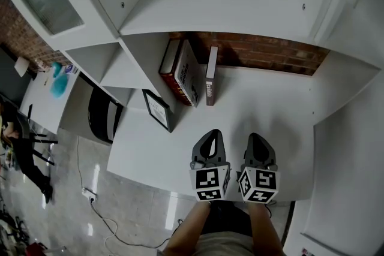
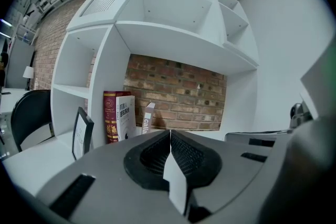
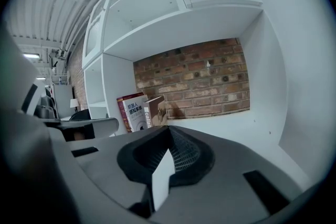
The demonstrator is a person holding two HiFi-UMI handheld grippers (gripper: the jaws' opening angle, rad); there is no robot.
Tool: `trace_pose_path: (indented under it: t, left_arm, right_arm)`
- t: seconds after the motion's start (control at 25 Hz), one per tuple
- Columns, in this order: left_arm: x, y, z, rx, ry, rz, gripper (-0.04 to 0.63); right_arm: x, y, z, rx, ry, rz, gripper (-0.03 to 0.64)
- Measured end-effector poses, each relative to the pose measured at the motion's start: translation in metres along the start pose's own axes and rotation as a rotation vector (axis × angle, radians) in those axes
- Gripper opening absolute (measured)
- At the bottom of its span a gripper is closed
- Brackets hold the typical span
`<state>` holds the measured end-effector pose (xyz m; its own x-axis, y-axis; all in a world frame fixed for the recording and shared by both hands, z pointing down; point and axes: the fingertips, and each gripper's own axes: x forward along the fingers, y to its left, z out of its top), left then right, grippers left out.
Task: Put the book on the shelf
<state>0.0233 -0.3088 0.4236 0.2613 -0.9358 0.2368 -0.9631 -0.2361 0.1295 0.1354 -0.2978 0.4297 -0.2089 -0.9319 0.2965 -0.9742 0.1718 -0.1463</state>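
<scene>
On the white desk shelf (image 1: 264,105), against the brick back wall, stand a thick red book with a white-covered book (image 1: 180,72) leaning on the left partition. A thin grey book (image 1: 211,76) stands just right of them. The same books show in the left gripper view, red-and-white (image 2: 118,116) and thin (image 2: 147,118), and in the right gripper view (image 3: 135,112). My left gripper (image 1: 211,132) (image 2: 170,132) and right gripper (image 1: 257,136) (image 3: 169,128) hover side by side over the desk's front part, well short of the books. Both are shut with nothing between their jaws.
A black picture frame (image 1: 157,110) (image 2: 81,134) leans at the desk's left end. A black chair (image 1: 103,114) stands left of the desk. A white upper shelf (image 1: 240,9) overhangs the books, with partitions on both sides. A person stands far left on the floor.
</scene>
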Motion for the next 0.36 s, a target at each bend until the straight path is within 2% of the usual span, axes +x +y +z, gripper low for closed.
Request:
trace_pose_path:
  t: [0.36]
  left_arm:
    - [-0.006, -0.0037, 0.0002, 0.005, -0.005, 0.002, 0.018]
  right_arm:
    - [-0.006, 0.0069, -0.0007, -0.01, -0.005, 0.026, 0.015]
